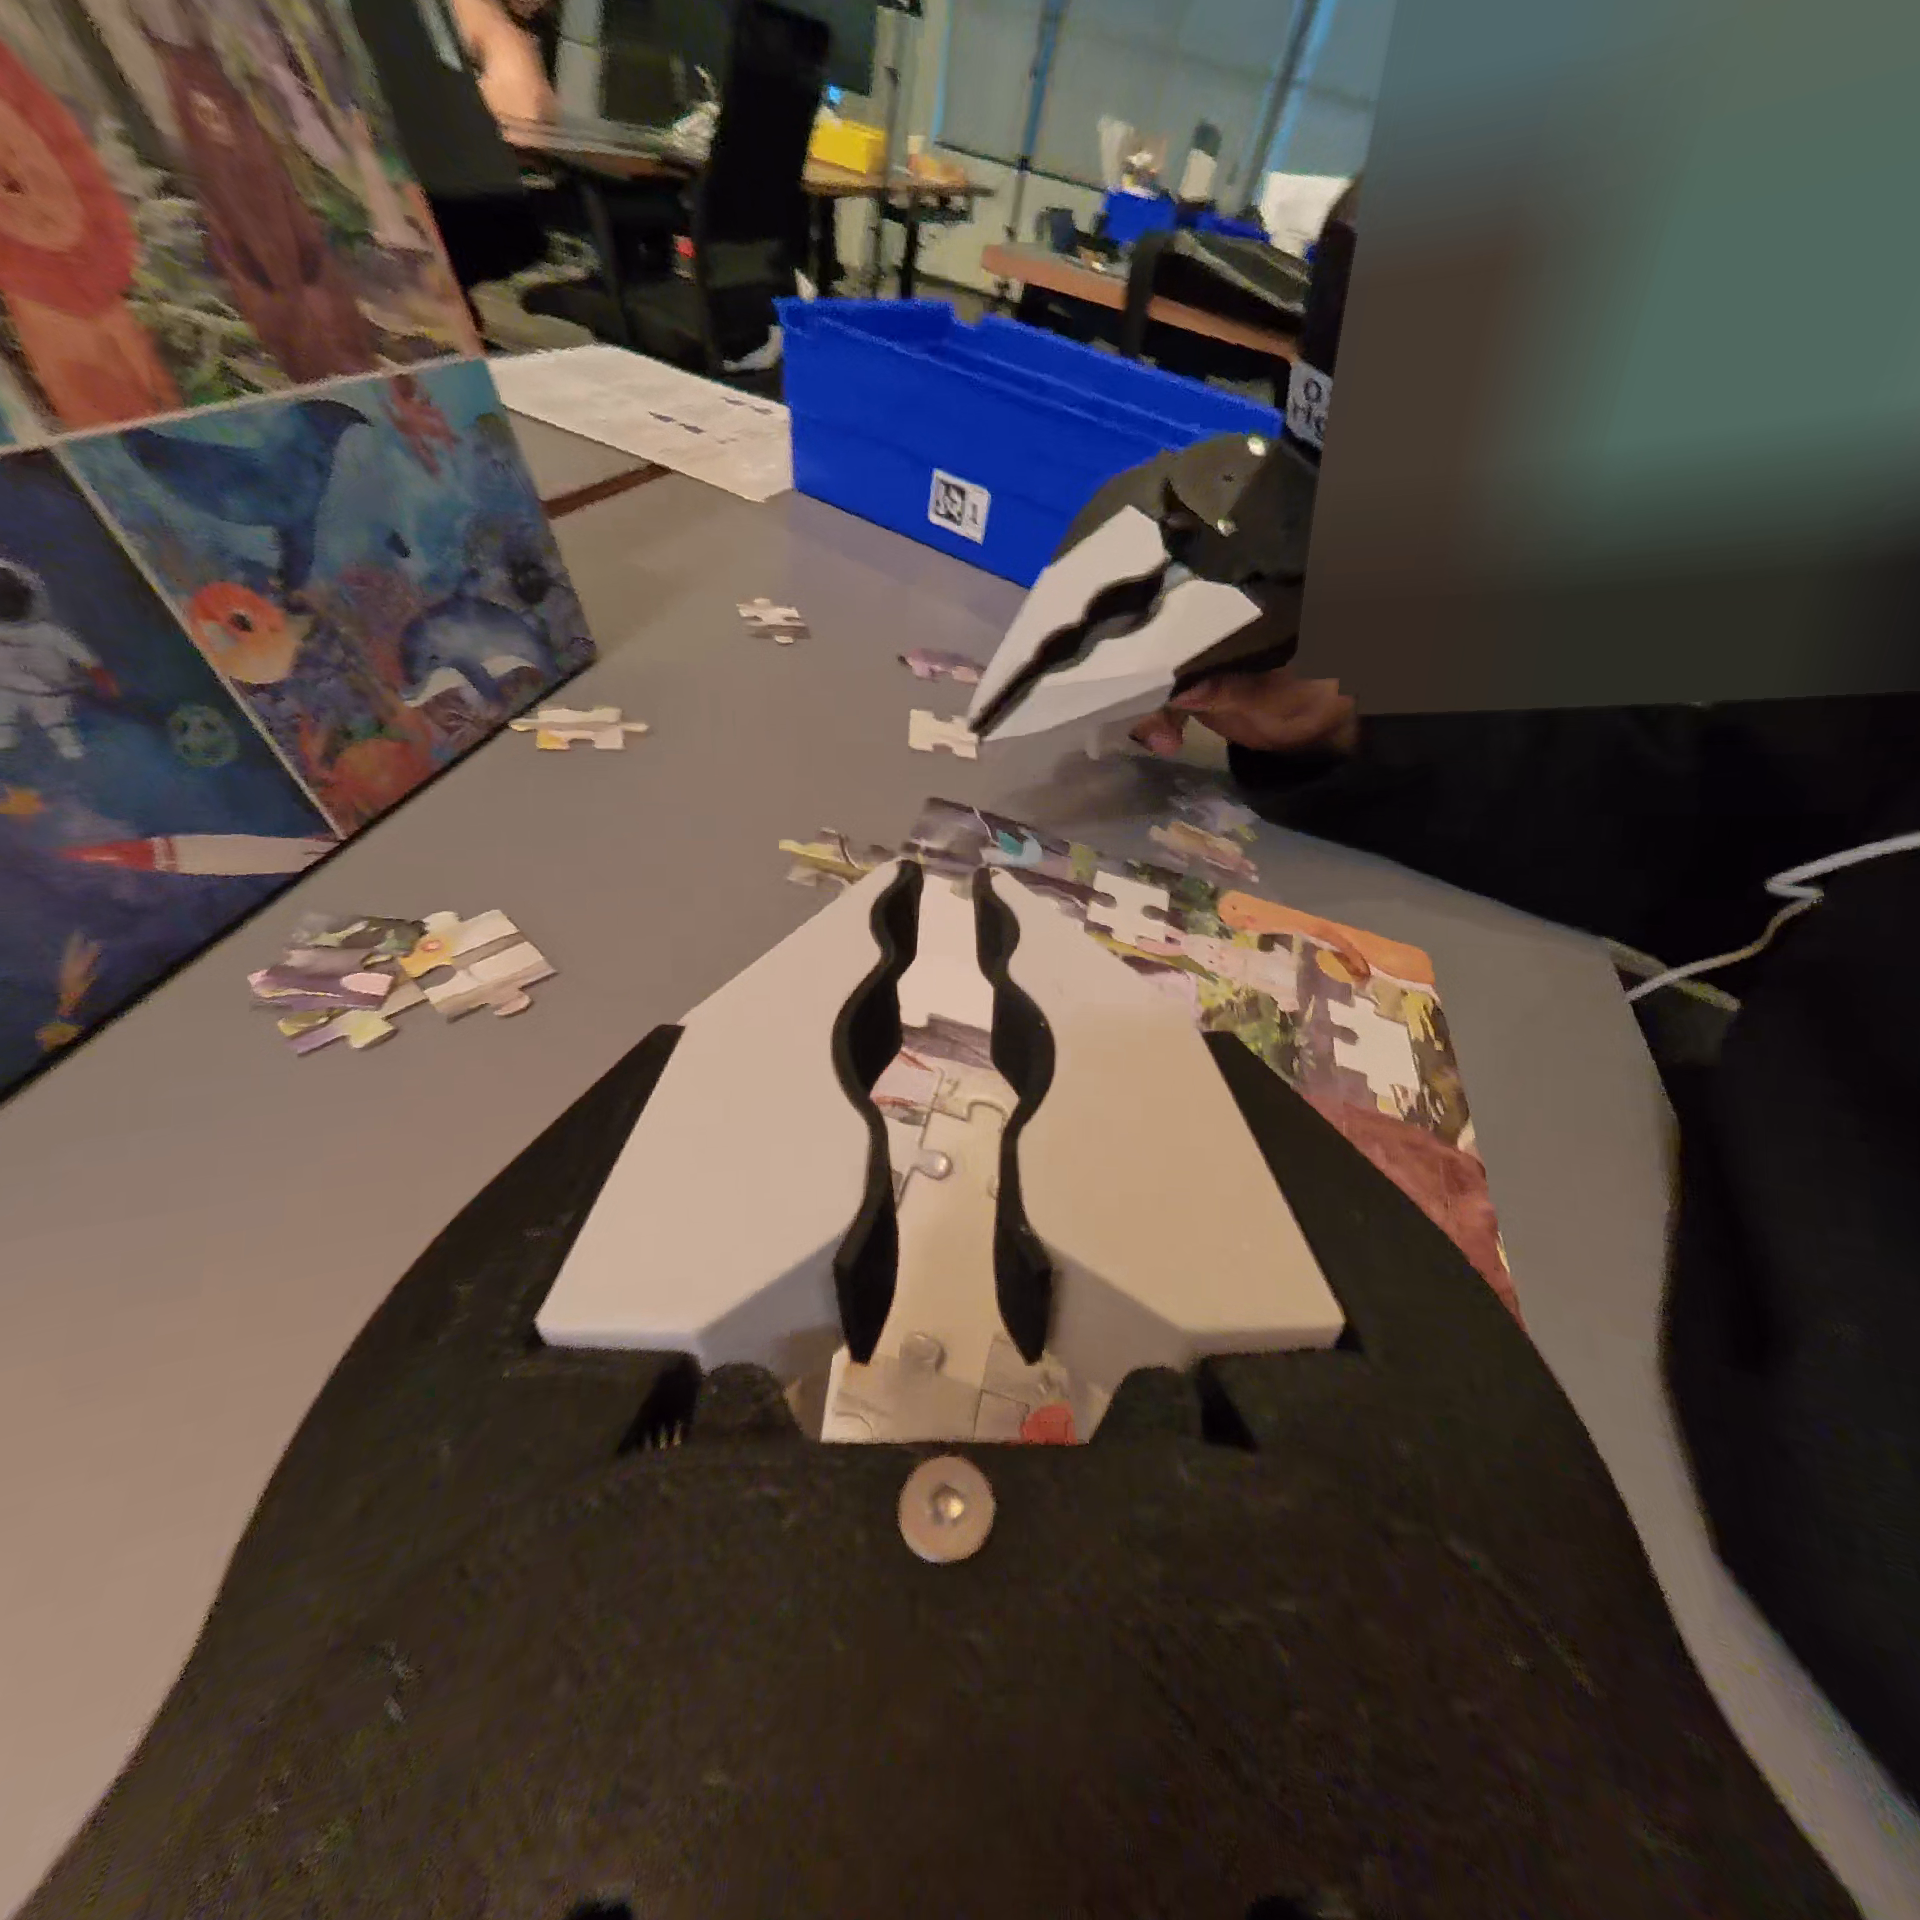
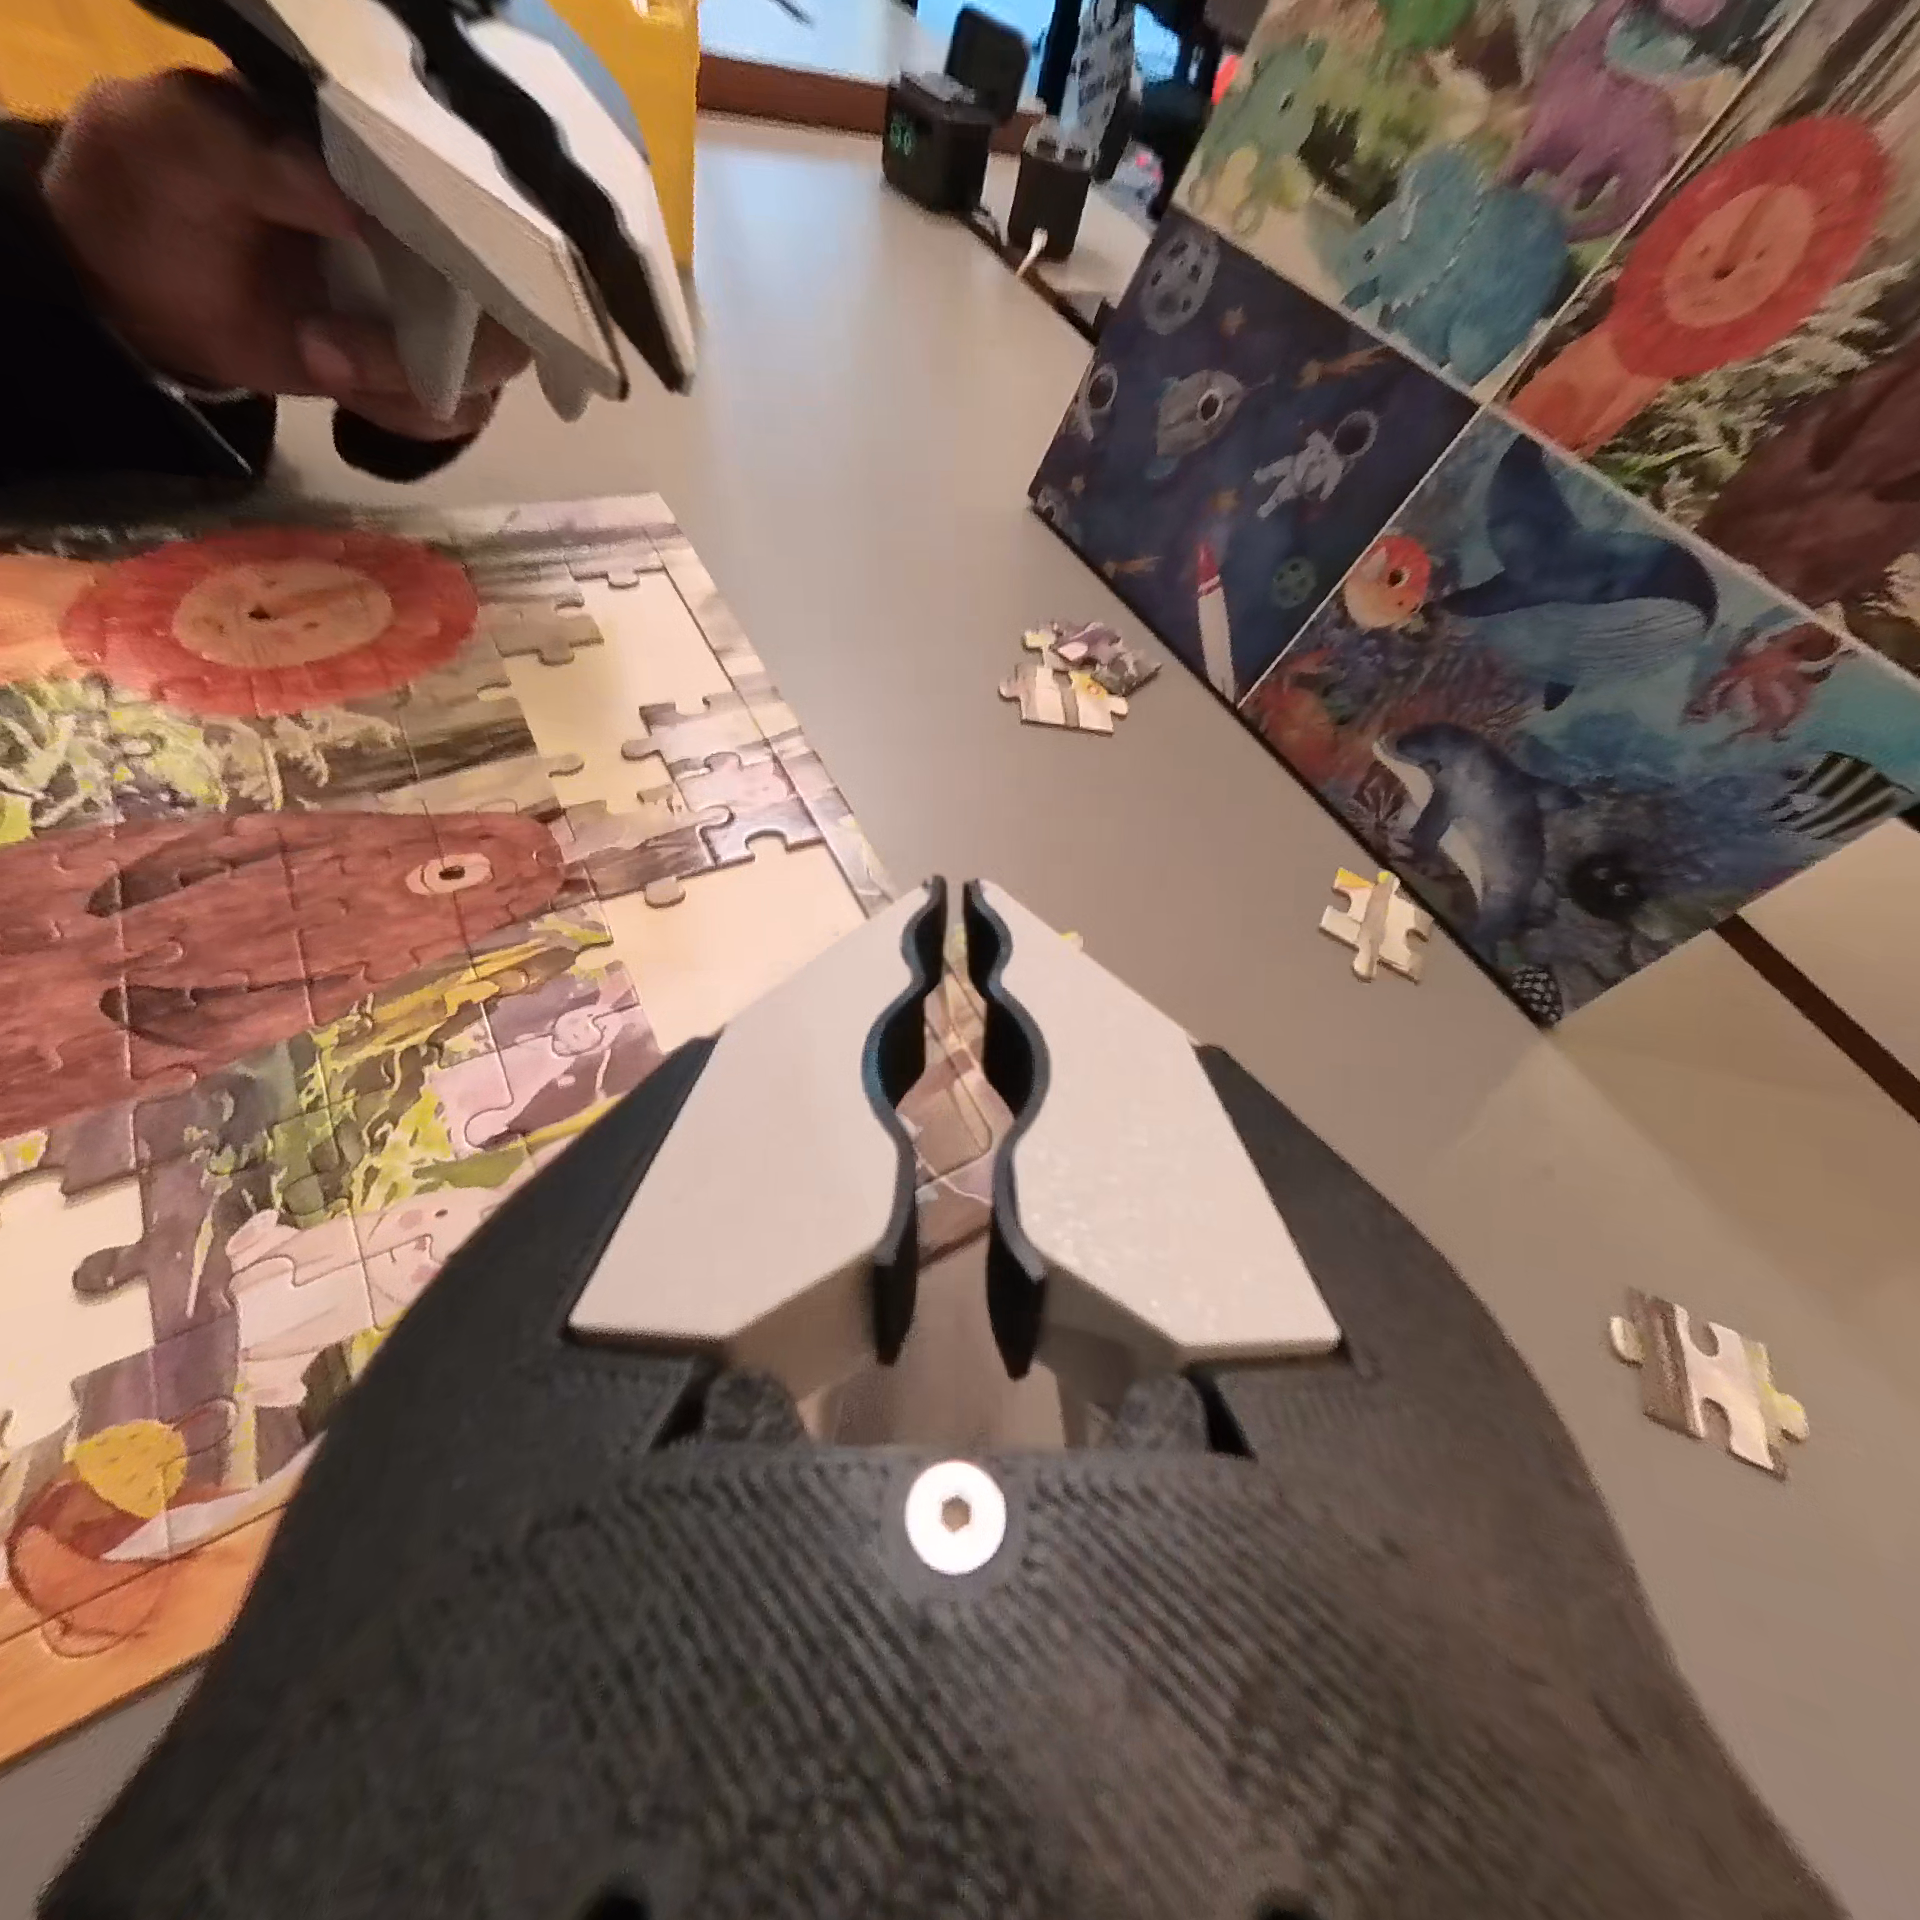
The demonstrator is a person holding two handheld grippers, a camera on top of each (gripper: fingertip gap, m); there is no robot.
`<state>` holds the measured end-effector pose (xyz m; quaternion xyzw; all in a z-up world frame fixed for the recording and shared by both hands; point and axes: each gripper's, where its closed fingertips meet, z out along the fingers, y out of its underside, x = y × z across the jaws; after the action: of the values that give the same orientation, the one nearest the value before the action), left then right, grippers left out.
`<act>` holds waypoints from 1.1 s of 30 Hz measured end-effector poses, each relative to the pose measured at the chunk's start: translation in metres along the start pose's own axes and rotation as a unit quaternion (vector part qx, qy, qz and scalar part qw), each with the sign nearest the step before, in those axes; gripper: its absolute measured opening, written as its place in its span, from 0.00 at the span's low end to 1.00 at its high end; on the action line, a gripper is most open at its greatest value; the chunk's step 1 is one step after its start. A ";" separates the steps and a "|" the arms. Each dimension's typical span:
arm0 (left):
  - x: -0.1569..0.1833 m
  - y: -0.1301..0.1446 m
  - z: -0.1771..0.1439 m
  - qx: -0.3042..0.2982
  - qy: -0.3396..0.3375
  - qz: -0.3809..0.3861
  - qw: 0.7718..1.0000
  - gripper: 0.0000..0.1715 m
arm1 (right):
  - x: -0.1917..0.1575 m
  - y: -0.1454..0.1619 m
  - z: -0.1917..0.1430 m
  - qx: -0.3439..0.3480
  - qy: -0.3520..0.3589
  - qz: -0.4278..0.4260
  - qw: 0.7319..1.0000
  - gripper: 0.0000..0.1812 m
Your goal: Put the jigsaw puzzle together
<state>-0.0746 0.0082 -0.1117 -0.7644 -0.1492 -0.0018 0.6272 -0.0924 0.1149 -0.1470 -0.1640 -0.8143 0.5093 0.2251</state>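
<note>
The right gripper [image 1: 982,727], fingers nearly closed on nothing, tips beside a loose piece [image 1: 940,732] beyond the jigsaw puzzle [image 2: 312,831] at the worktop's near edge. Open wider, pinch its edge. Left gripper [image 1: 948,883] hovers slightly open, empty.

Even indoor light, soft shadows, blurred warped edges.

Grey table [image 1: 675,831] w/ part-built puzzle [image 2: 312,831], loose pieces [image 1: 400,977], picture box [image 1: 260,623], blue bin [image 1: 935,436].
</note>
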 end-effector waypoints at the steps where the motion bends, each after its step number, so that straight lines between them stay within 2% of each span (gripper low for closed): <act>1: 0.001 0.005 0.001 -0.009 0.007 0.005 1.000 0.05 | -0.003 0.000 0.001 -0.004 -0.001 -0.006 1.000 0.01; 5: 0.003 0.014 0.000 -0.022 0.018 0.016 0.999 0.05 | -0.014 -0.007 0.004 0.014 -0.020 -0.007 1.000 0.05; 7: 0.001 0.012 -0.002 -0.013 0.017 0.009 1.000 0.05 | -0.014 -0.007 0.006 0.012 -0.022 0.004 1.000 0.16; 9: 0.002 0.012 -0.002 -0.013 0.027 -0.008 1.000 0.07 | -0.015 -0.008 0.005 0.015 -0.027 0.010 0.999 0.19; 11: -0.003 0.014 -0.001 -0.017 0.019 -0.024 0.999 0.18 | -0.017 -0.012 0.002 0.025 -0.037 0.017 0.999 0.13; 12: -0.001 0.013 -0.001 -0.016 0.022 -0.024 0.999 0.18 | -0.019 -0.015 -0.001 0.029 -0.044 0.019 0.998 0.05; 13: 0.001 0.011 -0.002 -0.013 0.024 -0.020 0.999 0.17 | -0.018 -0.018 -0.003 0.037 -0.043 0.022 0.998 0.04; 16: 0.002 0.003 -0.006 -0.003 0.003 0.012 1.000 0.01 | -0.009 -0.032 -0.011 0.075 -0.016 0.019 0.997 0.13; 18: 0.001 -0.002 -0.007 0.005 -0.019 0.032 0.999 0.00 | -0.007 -0.035 -0.016 0.086 -0.006 0.013 0.996 0.11; 19: -0.001 -0.003 -0.007 0.008 -0.032 0.039 0.999 0.03 | -0.006 -0.035 -0.017 0.086 -0.006 0.011 0.996 0.08; 22: -0.006 -0.003 -0.006 0.001 -0.059 0.052 0.997 0.11 | -0.004 -0.036 -0.018 0.093 -0.001 0.008 0.996 0.13; 23: -0.005 -0.002 -0.005 -0.003 -0.059 0.056 0.997 0.11 | -0.005 -0.036 -0.018 0.093 -0.004 0.009 0.996 0.11; 24: -0.004 -0.001 -0.005 -0.005 -0.059 0.061 0.996 0.08 | -0.006 -0.034 -0.018 0.090 -0.010 0.009 0.996 0.04; 25: -0.003 -0.001 -0.005 -0.008 -0.057 0.068 0.996 0.03 | -0.007 -0.032 -0.017 0.085 -0.015 0.009 0.996 0.00; 26: -0.003 0.000 -0.005 -0.011 -0.059 0.074 0.995 0.00 | -0.006 -0.029 -0.016 0.080 -0.015 0.012 0.997 0.00; 33: -0.011 0.000 -0.008 -0.021 -0.083 0.071 0.994 0.00 | -0.004 -0.024 -0.012 0.075 -0.026 0.034 0.996 0.01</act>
<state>-0.0836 -0.0017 -0.1124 -0.7834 -0.1455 0.1031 0.5954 -0.0830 0.1120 -0.1219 -0.1607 -0.7736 0.5800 0.1984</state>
